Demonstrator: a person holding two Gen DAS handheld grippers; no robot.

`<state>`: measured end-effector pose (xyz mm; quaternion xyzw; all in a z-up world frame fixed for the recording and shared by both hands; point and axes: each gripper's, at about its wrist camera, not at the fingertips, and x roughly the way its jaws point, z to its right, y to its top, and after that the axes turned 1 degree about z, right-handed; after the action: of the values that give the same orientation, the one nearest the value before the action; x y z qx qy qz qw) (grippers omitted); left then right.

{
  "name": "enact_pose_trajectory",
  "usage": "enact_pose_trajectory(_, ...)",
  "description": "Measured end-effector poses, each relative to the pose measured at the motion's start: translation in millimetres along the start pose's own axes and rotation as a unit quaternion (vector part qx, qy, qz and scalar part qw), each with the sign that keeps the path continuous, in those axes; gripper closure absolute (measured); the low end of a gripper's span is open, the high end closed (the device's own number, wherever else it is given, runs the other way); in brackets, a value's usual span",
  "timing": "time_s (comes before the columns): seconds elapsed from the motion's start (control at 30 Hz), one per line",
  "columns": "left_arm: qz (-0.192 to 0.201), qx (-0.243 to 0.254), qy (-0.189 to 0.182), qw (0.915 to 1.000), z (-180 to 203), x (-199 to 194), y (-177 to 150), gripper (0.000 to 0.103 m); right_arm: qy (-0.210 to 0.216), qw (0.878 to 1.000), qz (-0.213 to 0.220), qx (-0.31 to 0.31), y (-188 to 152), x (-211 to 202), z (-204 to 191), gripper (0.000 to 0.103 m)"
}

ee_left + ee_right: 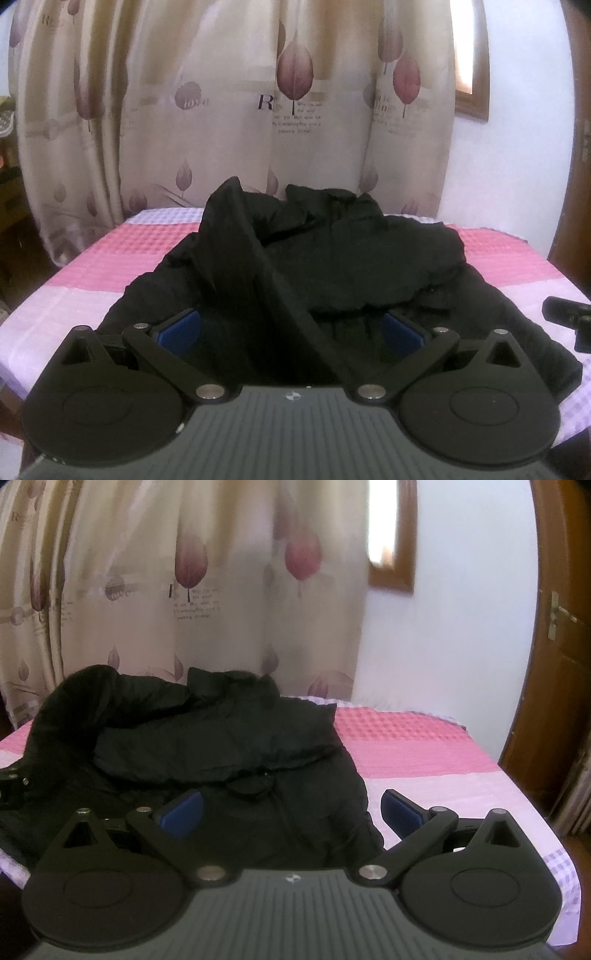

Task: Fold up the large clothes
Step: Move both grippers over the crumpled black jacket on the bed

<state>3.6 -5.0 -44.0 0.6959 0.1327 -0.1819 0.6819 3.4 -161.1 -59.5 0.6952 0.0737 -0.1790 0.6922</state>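
Between the blue pads of the left gripper (291, 332) rises a dark band of the black padded jacket (332, 258). Its jaws stand wide apart, and the band passes up through the middle of the gap without meeting either pad (181, 328); because cloth and shadow are both black there, I cannot say for sure if the fabric touches the gripper body lower down. This band climbs away from the camera to a raised peak (229, 192), which seems to be a sleeve or a front edge standing up from the rest.

The right gripper (291, 812) is also spread wide and holds nothing. Its left pad (183, 812) is over the lower part of the jacket (221, 738), and its right pad (400, 814) is over the bare bed cover just beside the jacket's hem. A zipper line (284, 812) runs down the front of the garment between the two pads.

The jacket lies on a bed with a pink and pale lilac checked cover (424, 746), its collar end towards the far side. One part is folded across the chest and makes a thick bulge. In the left wrist view, the tip of the other gripper (570, 317) shows at the right edge, near the jacket. Behind the bed hangs a cream curtain (221, 110) printed with purple leaves, and a brown wooden door (554, 664) stands on the right.
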Motion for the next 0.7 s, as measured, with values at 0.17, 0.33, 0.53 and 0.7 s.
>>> enact_pose_trajectory(0.17,-0.011,-0.005,0.001,0.9999,-1,13,0,0.000,0.007,1.000,-0.011,0.000,3,15,1,0.000)
enact_pose_trajectory(0.33,-0.026,-0.011,0.001,0.9996,-3,27,-1,0.000,0.024,1.000,-0.017,0.010,4,29,7,0.000)
enact_pose_trajectory(0.53,-0.044,-0.016,-0.006,0.9989,-5,43,-7,0.003,0.035,0.999,-0.018,0.013,6,35,8,0.000)
enact_pose_trajectory(0.7,-0.067,-0.015,-0.008,0.9976,-11,61,-12,0.054,0.038,0.999,-0.026,0.013,7,41,6,0.000)
